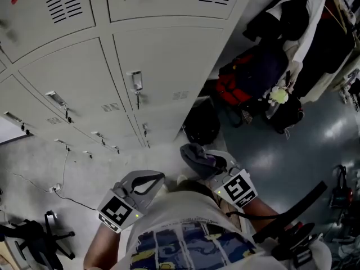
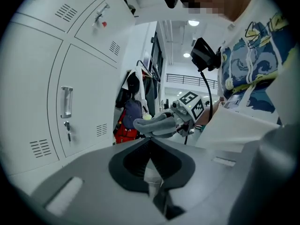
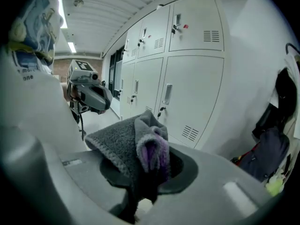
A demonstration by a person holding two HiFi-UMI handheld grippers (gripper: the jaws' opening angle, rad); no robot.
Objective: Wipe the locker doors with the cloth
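R gripper (image 3: 146,172): jaws pinching bunched cloth (image 3: 133,146); a hard rub could pull it out.
L gripper (image 2: 152,168): jaws pressed together, empty.
Locker doors (image 1: 166,63): far side, untouched; handle (image 1: 135,81) may snag cloth.

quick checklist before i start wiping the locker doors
1. Cloth clamped in right gripper: ok.
2. Left gripper free, jaws together on nothing: ok.
3. Locker doors in view closed: ok.
4. Cloth touching a door: not ok, it is held apart from them.
5. Which doors are dirty: cannot tell.
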